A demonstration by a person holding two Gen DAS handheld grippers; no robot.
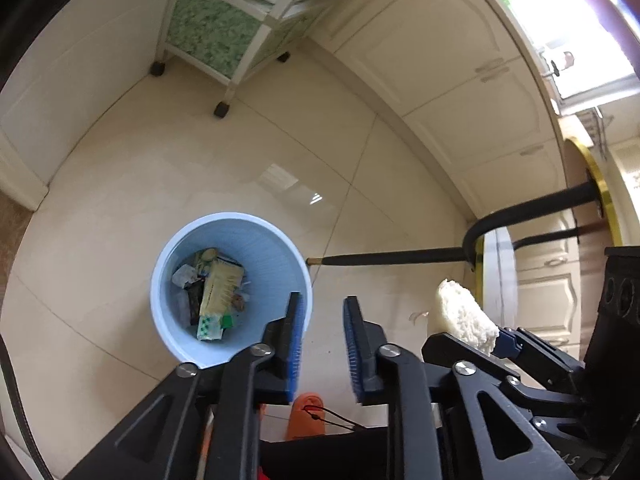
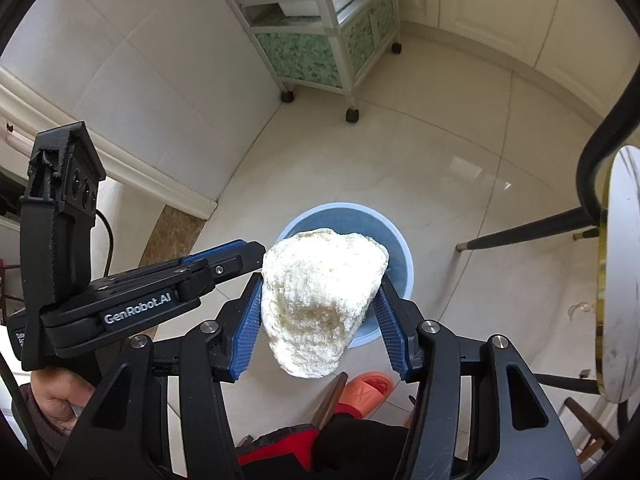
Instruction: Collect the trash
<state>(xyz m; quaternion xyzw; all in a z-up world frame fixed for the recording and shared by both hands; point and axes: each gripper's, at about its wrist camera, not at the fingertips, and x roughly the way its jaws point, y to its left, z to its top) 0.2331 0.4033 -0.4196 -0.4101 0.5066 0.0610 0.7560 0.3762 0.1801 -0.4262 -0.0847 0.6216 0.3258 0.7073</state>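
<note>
Gripping a pale, crumbly lump of bread, the right gripper has its blue fingers pressed against both sides of it. The lump hangs over the light blue trash bin and hides most of the bin's inside in the right wrist view. In the left wrist view the bin sits at about 9 o'clock from the left gripper, with wrappers and cartons heaped on its bottom; their print is too small to read. The left fingers stand slightly apart with nothing between them. The bread shows at 3 o'clock, its lower end hidden by the right gripper's frame. An orange slipper lies on the tiled floor, partly hidden. The round bench is cut off at the right edge.
</note>
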